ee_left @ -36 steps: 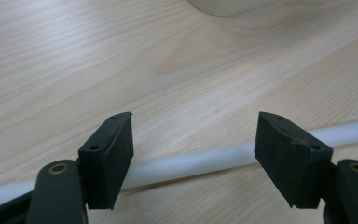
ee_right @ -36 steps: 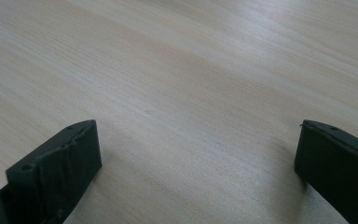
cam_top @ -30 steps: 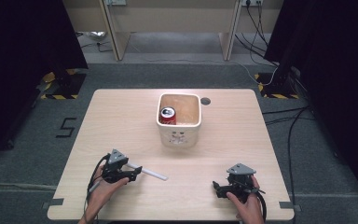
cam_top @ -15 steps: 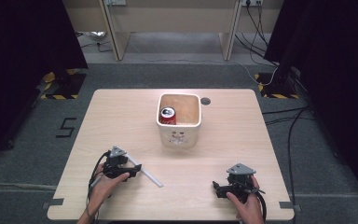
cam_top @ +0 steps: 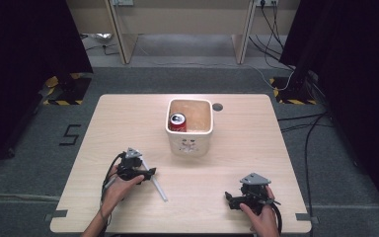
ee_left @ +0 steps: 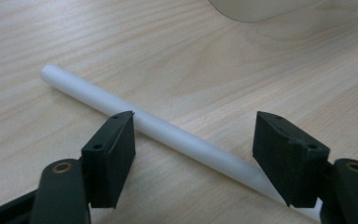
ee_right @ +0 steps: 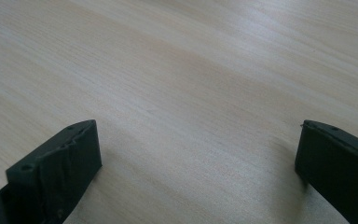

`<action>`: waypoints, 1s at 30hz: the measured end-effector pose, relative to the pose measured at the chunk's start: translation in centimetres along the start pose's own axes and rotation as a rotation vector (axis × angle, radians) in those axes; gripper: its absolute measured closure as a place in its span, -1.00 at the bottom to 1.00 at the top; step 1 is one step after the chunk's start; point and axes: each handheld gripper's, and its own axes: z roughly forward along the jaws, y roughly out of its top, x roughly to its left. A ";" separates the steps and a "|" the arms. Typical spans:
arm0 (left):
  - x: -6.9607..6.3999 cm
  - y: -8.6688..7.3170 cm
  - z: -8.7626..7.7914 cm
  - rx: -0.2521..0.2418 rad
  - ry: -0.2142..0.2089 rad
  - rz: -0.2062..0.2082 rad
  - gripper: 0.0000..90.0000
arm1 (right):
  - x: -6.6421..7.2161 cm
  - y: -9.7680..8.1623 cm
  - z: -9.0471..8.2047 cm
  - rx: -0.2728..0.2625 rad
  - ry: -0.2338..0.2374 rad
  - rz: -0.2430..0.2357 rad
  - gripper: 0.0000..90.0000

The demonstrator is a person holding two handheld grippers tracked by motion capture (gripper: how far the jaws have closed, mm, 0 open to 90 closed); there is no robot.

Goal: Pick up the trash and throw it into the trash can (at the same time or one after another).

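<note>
- Left tongs (ee_left: 193,149) spread wide over the white rod (ee_left: 168,133) on the near-left bench (cam_top: 256,148), gripping nothing — the pick-up looks unstarted.
- Right tongs (ee_right: 196,172) spread and empty, near right.
- Red can (cam_top: 177,121) already sits in the white bin (cam_top: 189,143).
- Since a second ago the rod has swung from sideways to slanting toward the near edge.
</note>
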 end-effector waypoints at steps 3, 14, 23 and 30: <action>-0.2 0.2 0.2 0.000 0.008 0.032 -0.18 | 0.0 0.0 0.0 0.000 0.001 0.000 -0.99; 0.4 0.0 -0.2 0.009 0.021 0.102 0.47 | 0.0 0.0 0.0 0.000 0.001 0.000 -0.99; 0.9 -0.2 -0.6 0.019 0.037 0.107 0.52 | 0.0 0.0 0.0 0.001 0.001 0.000 -0.99; 1.0 -0.4 -0.8 0.012 0.022 0.104 0.64 | 0.0 0.0 0.0 0.000 0.003 -0.002 -0.99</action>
